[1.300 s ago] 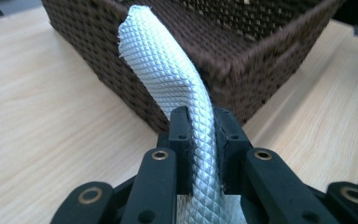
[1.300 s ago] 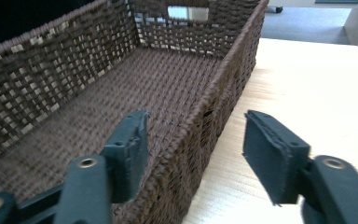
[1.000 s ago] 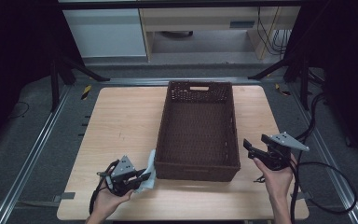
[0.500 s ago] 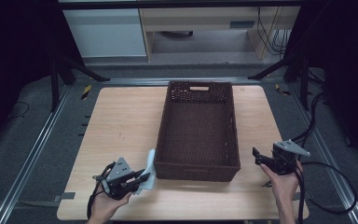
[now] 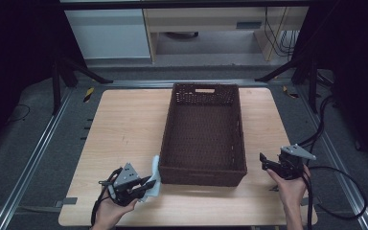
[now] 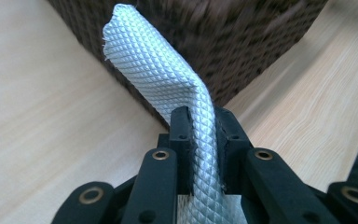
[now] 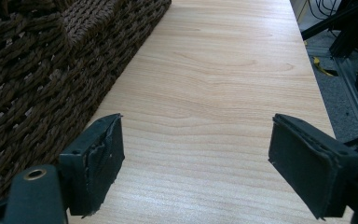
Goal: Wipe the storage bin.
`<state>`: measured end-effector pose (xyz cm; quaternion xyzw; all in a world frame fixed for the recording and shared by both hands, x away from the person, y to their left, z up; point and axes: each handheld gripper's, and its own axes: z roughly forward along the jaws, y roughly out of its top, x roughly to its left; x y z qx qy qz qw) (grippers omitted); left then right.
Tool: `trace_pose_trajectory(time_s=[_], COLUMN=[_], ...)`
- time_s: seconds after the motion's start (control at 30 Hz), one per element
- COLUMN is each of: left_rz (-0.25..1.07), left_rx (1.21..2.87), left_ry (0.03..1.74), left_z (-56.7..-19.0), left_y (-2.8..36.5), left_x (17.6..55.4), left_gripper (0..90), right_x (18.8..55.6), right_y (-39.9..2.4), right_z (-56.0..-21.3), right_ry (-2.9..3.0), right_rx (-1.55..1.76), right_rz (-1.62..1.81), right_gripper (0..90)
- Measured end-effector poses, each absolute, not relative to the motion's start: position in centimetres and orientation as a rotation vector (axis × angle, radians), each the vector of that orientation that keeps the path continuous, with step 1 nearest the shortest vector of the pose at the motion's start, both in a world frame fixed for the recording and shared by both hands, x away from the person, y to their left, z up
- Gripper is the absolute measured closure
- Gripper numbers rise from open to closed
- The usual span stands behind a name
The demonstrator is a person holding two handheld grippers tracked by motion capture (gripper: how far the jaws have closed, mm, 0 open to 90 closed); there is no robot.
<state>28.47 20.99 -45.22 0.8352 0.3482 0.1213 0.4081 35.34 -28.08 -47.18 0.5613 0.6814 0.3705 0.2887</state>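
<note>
Pale quilted cloth (image 6: 168, 88) pinched between jaws of left gripper (image 5: 146, 184), rising beside woven basket (image 5: 203, 139); right gripper (image 7: 196, 163) spread wide, empty.

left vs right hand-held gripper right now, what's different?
The left hand-held gripper is shut on a pale blue diamond-textured cloth; the right hand-held gripper stands wide open with nothing between its jaws. The left one sits at the near left corner of the brown wicker basket, the right one beside its right wall. Both are held low over the wooden table with black jaws.
</note>
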Motion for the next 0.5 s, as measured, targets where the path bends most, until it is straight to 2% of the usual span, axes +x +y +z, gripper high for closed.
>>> trace_pose_trajectory(time_s=[0.37, 0.5], left_rz=[0.269, 0.279], left_rx=[2.194, 2.184], left_ry=[0.907, 0.902], left_z=[-47.5, -47.1], left_y=[20.5, 20.6], left_x=[29.8, 30.0], left_gripper=[78.7, 78.7], right_x=[35.4, 35.3], right_y=[-27.9, -27.9], right_z=[-47.3, -47.2], right_ry=[1.826, 1.824], right_rx=[1.5, 1.501], right_rz=[0.997, 1.0], right_gripper=[18.2, 18.3])
